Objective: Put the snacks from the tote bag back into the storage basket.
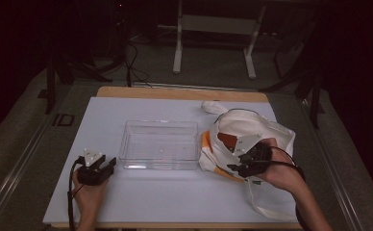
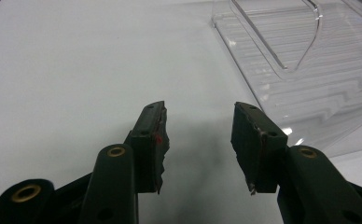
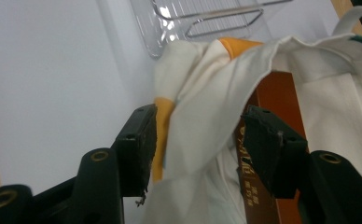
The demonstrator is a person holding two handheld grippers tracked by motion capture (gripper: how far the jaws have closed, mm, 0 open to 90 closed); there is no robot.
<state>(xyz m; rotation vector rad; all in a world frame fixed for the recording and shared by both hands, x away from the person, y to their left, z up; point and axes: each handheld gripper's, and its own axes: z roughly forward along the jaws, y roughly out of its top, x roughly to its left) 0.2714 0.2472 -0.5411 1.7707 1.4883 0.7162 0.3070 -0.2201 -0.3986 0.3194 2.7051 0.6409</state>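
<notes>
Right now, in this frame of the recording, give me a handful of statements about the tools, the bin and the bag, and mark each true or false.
1. The clear plastic rectangular bin holds a folded cloth. False: it looks empty, apart from a tiny speck.
2. The left tool is open over bare white table cover. True.
3. The right tool has its jaws on either side of the rim of the white cloth tote bag. True.
4. The tote bag lies left of the bin. False: it lies at the bin's right, against it.
5. A dark orange box sits inside the bag. True.
</notes>
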